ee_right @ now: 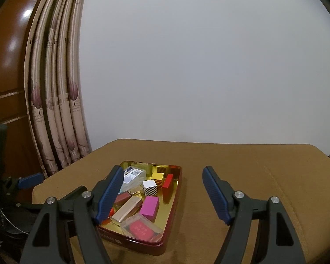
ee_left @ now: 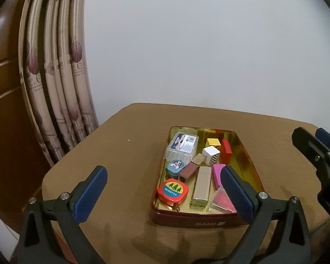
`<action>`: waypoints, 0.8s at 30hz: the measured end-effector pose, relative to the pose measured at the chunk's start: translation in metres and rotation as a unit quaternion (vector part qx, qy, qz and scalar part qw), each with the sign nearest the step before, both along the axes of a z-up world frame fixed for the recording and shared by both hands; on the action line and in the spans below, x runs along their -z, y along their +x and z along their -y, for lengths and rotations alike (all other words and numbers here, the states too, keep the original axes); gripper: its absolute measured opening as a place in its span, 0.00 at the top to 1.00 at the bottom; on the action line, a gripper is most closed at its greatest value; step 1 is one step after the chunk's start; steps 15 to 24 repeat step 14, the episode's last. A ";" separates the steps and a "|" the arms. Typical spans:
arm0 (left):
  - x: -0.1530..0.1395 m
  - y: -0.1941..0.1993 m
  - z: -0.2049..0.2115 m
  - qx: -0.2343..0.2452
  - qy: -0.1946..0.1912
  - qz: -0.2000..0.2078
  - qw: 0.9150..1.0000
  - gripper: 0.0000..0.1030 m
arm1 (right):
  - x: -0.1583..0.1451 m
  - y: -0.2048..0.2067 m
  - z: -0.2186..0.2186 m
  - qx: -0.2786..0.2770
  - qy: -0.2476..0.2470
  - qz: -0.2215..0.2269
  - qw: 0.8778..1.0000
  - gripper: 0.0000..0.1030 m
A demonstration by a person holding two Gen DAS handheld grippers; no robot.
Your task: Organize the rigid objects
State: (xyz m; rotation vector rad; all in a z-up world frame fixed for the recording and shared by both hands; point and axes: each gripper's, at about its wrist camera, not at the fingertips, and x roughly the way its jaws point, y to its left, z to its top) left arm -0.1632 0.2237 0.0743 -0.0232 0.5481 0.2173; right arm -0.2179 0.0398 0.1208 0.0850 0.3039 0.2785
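Note:
A dark red tin tray with a gold inside (ee_left: 200, 221) (ee_right: 176, 200) sits on the brown cushion. In it lie a red tape measure (ee_left: 173, 190), a gold lipstick tube (ee_left: 202, 186) (ee_right: 127, 211), a magenta block (ee_left: 217, 173) (ee_right: 150, 205), a red block (ee_left: 226, 151) (ee_right: 167, 183), a black-and-white zigzag box (ee_left: 211, 155) (ee_right: 150, 187), a yellow cube (ee_left: 213, 142), a clear plastic box (ee_left: 182, 146) (ee_right: 133, 176) and a clear case with a red card (ee_right: 143, 228). My left gripper (ee_left: 162, 190) is open and empty, hovering before the tray. My right gripper (ee_right: 162, 194) is open and empty over the tray's right rim.
The brown cushioned seat (ee_left: 121, 154) (ee_right: 253, 176) stands against a white wall. A patterned curtain (ee_left: 55, 77) and a wooden panel (ee_right: 8, 44) are at the left. The right gripper shows at the right edge of the left wrist view (ee_left: 319, 154).

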 end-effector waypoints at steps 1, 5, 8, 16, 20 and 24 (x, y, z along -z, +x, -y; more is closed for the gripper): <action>0.001 0.000 -0.002 0.000 -0.006 -0.002 1.000 0.01 | 0.001 0.001 -0.001 -0.001 0.001 -0.002 1.000 0.26; 0.002 0.000 -0.004 0.002 -0.013 -0.003 1.000 0.01 | 0.002 0.002 -0.004 0.000 0.000 -0.006 1.000 0.26; 0.002 0.001 -0.005 -0.003 -0.009 -0.006 1.000 0.01 | 0.003 0.002 -0.006 0.002 -0.002 -0.008 1.000 0.26; -0.001 0.000 -0.002 -0.003 -0.001 -0.011 1.000 0.01 | 0.002 0.003 -0.006 0.004 0.003 -0.010 1.000 0.24; -0.001 0.000 -0.002 -0.003 -0.001 -0.011 1.000 0.01 | 0.002 0.003 -0.006 0.004 0.003 -0.010 1.000 0.24; -0.001 0.000 -0.002 -0.003 -0.001 -0.011 1.000 0.01 | 0.002 0.003 -0.006 0.004 0.003 -0.010 1.000 0.24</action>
